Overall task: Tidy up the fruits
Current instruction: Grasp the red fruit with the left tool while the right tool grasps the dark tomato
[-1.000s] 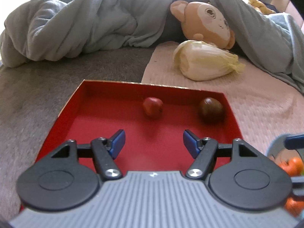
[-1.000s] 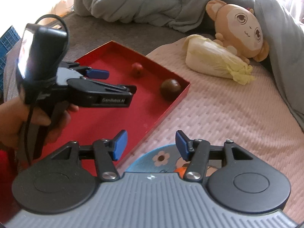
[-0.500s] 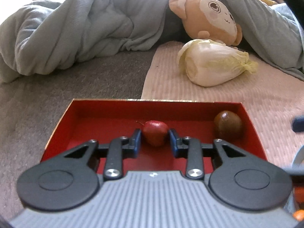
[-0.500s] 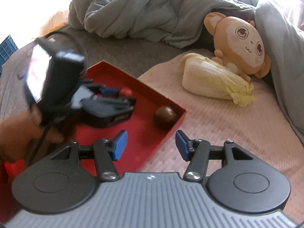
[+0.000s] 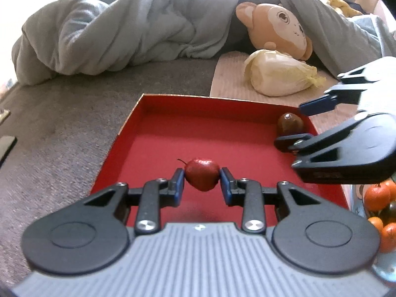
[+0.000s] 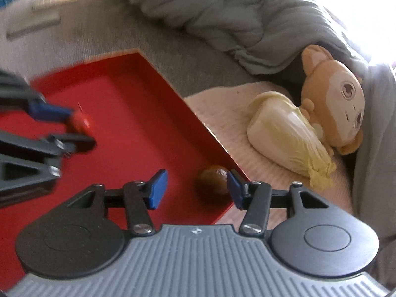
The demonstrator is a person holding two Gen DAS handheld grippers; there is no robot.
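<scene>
No legible text anywhere

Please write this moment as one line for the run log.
left tool: shut on small red fruit | right tool: closing, brown fruit between pads, not gripped | both fruits: in red tray

Grey rumpled duvet piled far ahead of the tongs, across the back. Monkey plush toy ahead and to the right, head partly under the duvet. Pale napa cabbage lying just in front of the plush, touching it, on a pinkish textured mat. Grey bed sheet to the left of the tongs. Dark flat object at far left edge, unclear.
</scene>
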